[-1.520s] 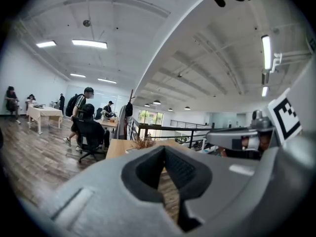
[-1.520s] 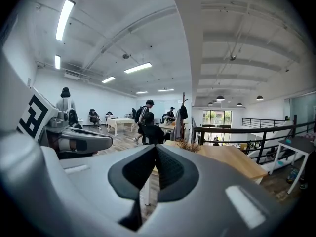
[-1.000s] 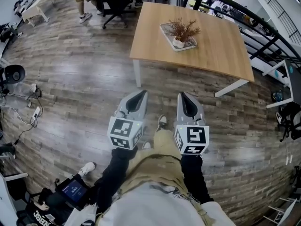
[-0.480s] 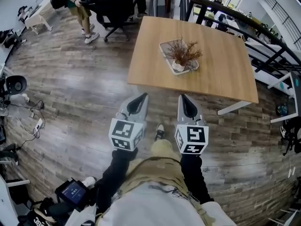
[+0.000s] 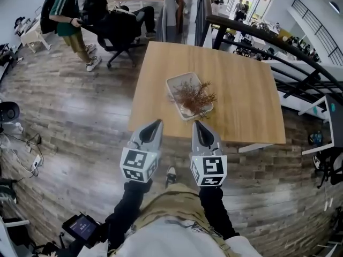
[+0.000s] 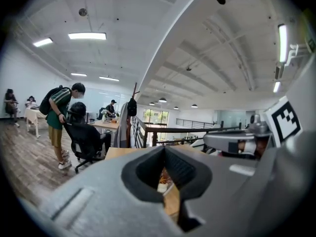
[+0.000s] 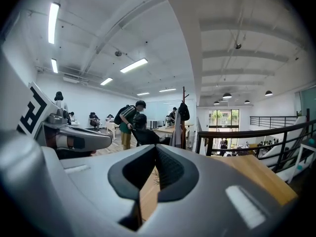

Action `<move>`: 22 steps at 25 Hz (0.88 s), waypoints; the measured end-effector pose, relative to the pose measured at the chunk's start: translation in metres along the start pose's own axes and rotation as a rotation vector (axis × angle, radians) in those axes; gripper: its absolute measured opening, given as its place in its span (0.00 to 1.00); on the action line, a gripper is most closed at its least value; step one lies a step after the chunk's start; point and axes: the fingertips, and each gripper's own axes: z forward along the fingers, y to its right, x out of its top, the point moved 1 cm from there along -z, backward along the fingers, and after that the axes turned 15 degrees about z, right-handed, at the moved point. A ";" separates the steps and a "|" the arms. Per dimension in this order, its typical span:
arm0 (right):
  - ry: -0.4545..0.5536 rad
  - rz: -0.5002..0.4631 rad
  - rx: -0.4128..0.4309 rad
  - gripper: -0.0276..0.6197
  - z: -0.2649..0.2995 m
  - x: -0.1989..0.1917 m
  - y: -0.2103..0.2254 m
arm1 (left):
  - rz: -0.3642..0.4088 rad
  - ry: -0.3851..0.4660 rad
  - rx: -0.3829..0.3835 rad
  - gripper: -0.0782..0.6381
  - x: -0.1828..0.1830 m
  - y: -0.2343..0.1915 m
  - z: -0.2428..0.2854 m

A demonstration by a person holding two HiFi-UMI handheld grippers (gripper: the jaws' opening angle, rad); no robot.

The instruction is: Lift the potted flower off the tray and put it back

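The potted flower [image 5: 194, 96], dry reddish-brown sprigs in a small white pot, stands on a pale rectangular tray [image 5: 174, 84] near the middle of a wooden table [image 5: 246, 90]. My left gripper [image 5: 157, 123] and right gripper [image 5: 196, 124] are held side by side just short of the table's near edge, both shut with nothing in them. In the left gripper view the left gripper [image 6: 164, 148] has its tips together, and a bit of the pot [image 6: 162, 184] shows through the gap below them. The right gripper [image 7: 156, 147] also has its tips together, with table top beyond.
A person stands [image 5: 67, 9] beside another seated in a black office chair [image 5: 115, 23] past the table's far left corner. A dark railing [image 5: 268, 36] runs behind and right of the table. Cables and gear lie on the wood floor at left [image 5: 21, 138].
The table with the tray and plant has come much nearer in the head view. Both grippers have advanced together to its near edge, still shut.
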 end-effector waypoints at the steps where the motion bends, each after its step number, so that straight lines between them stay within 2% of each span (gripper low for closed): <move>1: 0.003 -0.003 0.003 0.05 0.007 0.003 0.006 | -0.004 -0.006 -0.001 0.11 0.000 -0.002 0.010; 6: 0.003 0.003 0.009 0.05 0.030 0.001 0.035 | 0.010 -0.036 -0.013 0.11 -0.006 -0.004 0.044; 12: -0.062 0.053 -0.001 0.05 0.048 -0.030 0.047 | 0.002 -0.087 -0.018 0.11 -0.026 -0.010 0.065; 22: -0.226 0.126 -0.090 0.05 0.074 -0.104 0.071 | -0.049 -0.257 -0.099 0.11 -0.098 -0.010 0.091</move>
